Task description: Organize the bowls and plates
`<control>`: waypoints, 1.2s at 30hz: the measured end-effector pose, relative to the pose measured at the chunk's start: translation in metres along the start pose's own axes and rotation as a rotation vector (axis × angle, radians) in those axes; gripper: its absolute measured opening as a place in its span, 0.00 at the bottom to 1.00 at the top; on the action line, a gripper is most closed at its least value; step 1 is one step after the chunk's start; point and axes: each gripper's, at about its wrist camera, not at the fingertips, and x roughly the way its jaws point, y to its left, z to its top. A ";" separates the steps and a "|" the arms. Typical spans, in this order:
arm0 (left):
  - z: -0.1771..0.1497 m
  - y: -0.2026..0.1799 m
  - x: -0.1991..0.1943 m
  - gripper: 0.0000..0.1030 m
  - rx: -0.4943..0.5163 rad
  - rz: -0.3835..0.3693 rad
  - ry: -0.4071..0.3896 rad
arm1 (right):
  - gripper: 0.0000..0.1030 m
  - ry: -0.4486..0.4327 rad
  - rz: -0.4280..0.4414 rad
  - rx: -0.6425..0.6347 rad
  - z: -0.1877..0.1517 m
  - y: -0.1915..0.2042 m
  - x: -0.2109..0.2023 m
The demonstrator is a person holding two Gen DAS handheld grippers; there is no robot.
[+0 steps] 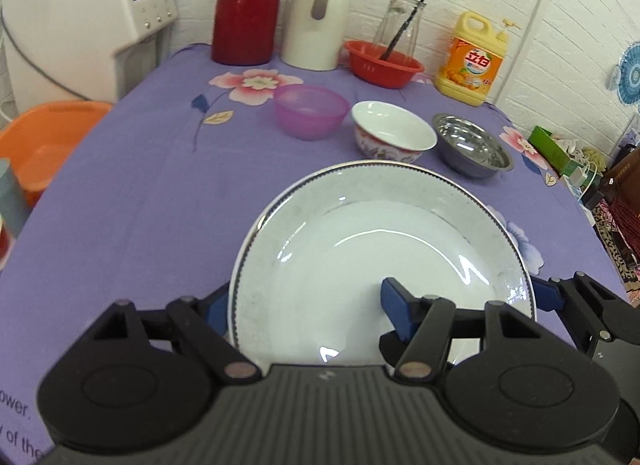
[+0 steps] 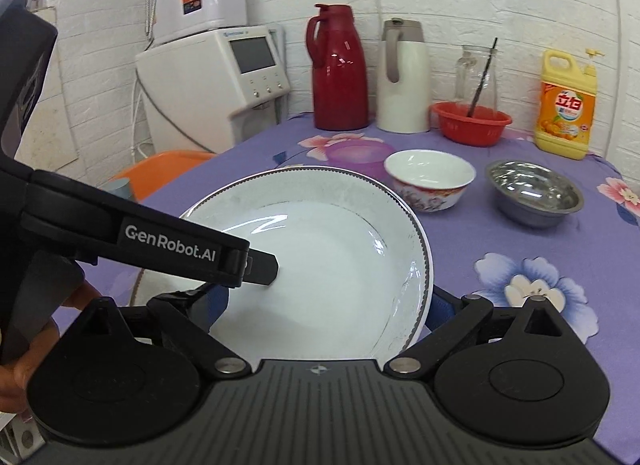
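A white plate with a dark patterned rim (image 1: pixel 360 233) is held above the purple flowered tablecloth (image 1: pixel 152 169); it also shows in the right wrist view (image 2: pixel 320 249). My left gripper (image 1: pixel 308 305) is shut on the plate's left edge, one blue finger under it and one on top. My right gripper (image 2: pixel 328 301) is shut on the plate's right edge. Behind the plate stand a purple plastic bowl (image 1: pixel 310 109), a white china bowl with a flowered outside (image 1: pixel 392 131) and a steel bowl (image 1: pixel 472 145), in a row.
At the back of the table stand a red thermos (image 1: pixel 246 5), a white jug (image 1: pixel 320 13), a red basket (image 1: pixel 382 63) with a glass jar, and a yellow detergent bottle (image 1: pixel 472 59). An orange basin (image 1: pixel 44 137) and a white appliance (image 1: pixel 88 21) are off the left edge.
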 end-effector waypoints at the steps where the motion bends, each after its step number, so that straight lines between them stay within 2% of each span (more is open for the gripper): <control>1: -0.007 0.007 -0.003 0.62 -0.007 0.009 0.003 | 1.00 0.011 0.014 -0.002 -0.004 0.007 0.001; 4: -0.022 0.021 -0.004 0.62 -0.029 0.008 0.010 | 1.00 0.036 0.035 -0.017 -0.013 0.020 0.004; 7: -0.031 0.025 -0.003 0.62 -0.040 -0.027 0.005 | 1.00 0.044 0.006 -0.037 -0.020 0.026 0.006; 12: -0.037 0.024 0.003 0.63 -0.040 -0.054 -0.020 | 1.00 0.094 0.004 -0.027 -0.029 0.022 0.012; 18: -0.036 0.031 -0.003 0.64 -0.052 -0.079 -0.029 | 1.00 0.101 0.035 -0.035 -0.034 0.021 0.015; 21: -0.033 0.036 -0.014 0.71 -0.063 -0.081 -0.044 | 1.00 0.078 0.037 -0.042 -0.035 0.020 0.010; 23: -0.029 0.038 -0.020 0.81 -0.054 -0.067 -0.053 | 1.00 0.063 0.039 -0.041 -0.033 0.018 0.007; 25: -0.027 0.035 -0.029 0.91 -0.022 -0.036 -0.104 | 1.00 0.041 0.034 -0.032 -0.031 0.016 0.004; 30: -0.020 0.024 -0.046 0.93 0.034 -0.008 -0.198 | 1.00 0.005 0.027 0.020 -0.027 0.002 -0.001; 36: -0.015 0.007 -0.028 0.95 0.056 -0.033 -0.172 | 1.00 -0.013 0.007 0.112 -0.029 -0.024 -0.004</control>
